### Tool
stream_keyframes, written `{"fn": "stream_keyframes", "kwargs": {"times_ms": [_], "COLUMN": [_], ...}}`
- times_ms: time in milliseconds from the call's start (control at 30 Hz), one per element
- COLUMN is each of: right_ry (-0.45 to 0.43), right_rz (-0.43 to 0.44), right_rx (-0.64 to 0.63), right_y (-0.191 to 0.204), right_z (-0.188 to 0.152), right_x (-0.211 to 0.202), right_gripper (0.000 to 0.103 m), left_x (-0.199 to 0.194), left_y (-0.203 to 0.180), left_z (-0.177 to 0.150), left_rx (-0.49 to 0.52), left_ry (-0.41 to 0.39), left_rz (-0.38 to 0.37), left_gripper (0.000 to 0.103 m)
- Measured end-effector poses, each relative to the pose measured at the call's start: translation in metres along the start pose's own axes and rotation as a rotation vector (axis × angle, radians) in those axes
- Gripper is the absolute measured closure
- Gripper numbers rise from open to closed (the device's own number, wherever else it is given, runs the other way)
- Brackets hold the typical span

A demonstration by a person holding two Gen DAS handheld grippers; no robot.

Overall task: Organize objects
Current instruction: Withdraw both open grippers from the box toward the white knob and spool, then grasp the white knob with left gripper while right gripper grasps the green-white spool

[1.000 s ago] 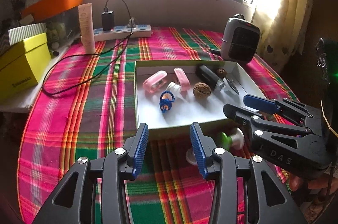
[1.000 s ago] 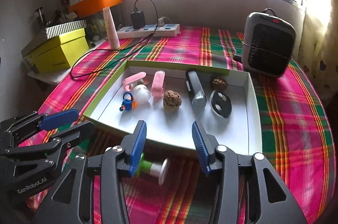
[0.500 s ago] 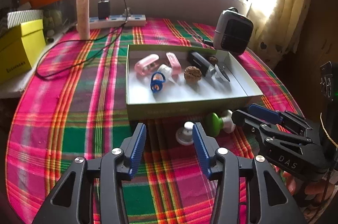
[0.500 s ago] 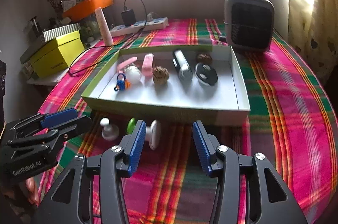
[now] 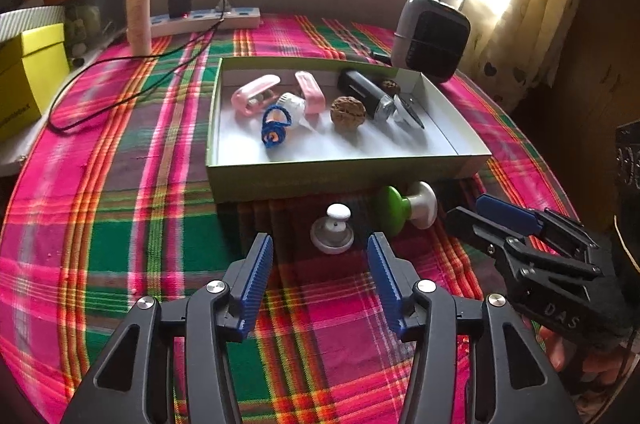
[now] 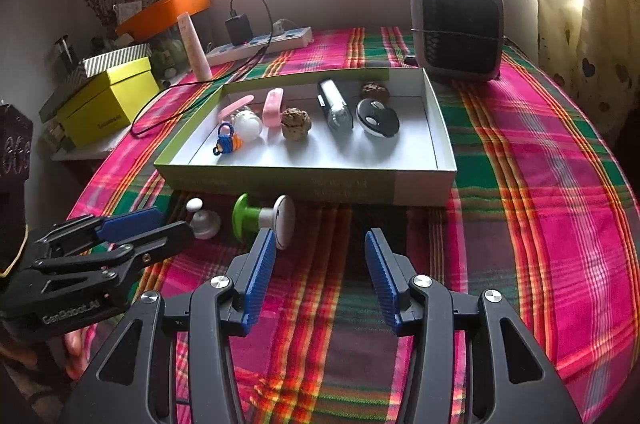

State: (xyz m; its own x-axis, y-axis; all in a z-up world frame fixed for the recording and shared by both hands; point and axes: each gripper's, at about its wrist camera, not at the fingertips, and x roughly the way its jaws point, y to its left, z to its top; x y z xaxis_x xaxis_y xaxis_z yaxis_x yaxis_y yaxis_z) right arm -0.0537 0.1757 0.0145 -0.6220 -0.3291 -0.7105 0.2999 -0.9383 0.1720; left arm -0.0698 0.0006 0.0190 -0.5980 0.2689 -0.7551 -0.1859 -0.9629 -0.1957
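A shallow green-sided box (image 5: 340,180) (image 6: 280,180) holds two pink cases, a clear jar, a blue ring toy (image 5: 273,126), a walnut (image 5: 348,109), a black-and-silver cylinder (image 6: 335,104) and a black oval fob (image 6: 377,118). On the cloth before the box lie a small white knob (image 5: 333,233) (image 6: 203,218) and a green-and-white spool (image 5: 406,208) (image 6: 262,218) on its side. My left gripper (image 5: 320,260) is open and empty, just short of the white knob. My right gripper (image 6: 320,256) is open and empty, right of the spool.
The table wears a pink-green plaid cloth (image 5: 120,184). A grey fan heater (image 6: 456,28) stands behind the box. A power strip (image 5: 204,20) with charger and trailing black cable, a cream tube (image 5: 138,12) and a yellow box (image 6: 108,100) sit at the far left.
Both grippers have drawn back from the box toward the table's near edge, both still open. The white knob and the spool now show fully in front of the box.
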Motion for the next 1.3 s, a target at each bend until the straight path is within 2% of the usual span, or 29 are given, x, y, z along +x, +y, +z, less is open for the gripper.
{"fn": "stream_keyframes", "kwargs": {"times_ms": [333, 600, 1033, 1300], "right_ry": [0.001, 0.006, 0.017, 0.010], "right_rz": [-0.004, -0.002, -0.018, 0.003], "right_rx": [0.003, -0.008, -0.029, -0.041], "right_y": [-0.002, 0.001, 0.009, 0.020], "right_z": [-0.003, -0.003, -0.003, 0.001], "right_x": [-0.002, 0.000, 0.001, 0.003], "right_gripper": [0.055, 0.055, 0.055, 0.055], "left_x": [0.019, 0.022, 0.021, 0.018], "left_y": [-0.005, -0.004, 0.006, 0.014], "left_z": [0.002, 0.004, 0.004, 0.001], "left_rx": [0.007, 0.017, 0.002, -0.021], "left_ry": [0.027, 0.014, 0.002, -0.003], "left_rz": [0.045, 0.064, 0.079, 0.072], "left_gripper": [0.054, 0.055, 0.080, 0.080]}}
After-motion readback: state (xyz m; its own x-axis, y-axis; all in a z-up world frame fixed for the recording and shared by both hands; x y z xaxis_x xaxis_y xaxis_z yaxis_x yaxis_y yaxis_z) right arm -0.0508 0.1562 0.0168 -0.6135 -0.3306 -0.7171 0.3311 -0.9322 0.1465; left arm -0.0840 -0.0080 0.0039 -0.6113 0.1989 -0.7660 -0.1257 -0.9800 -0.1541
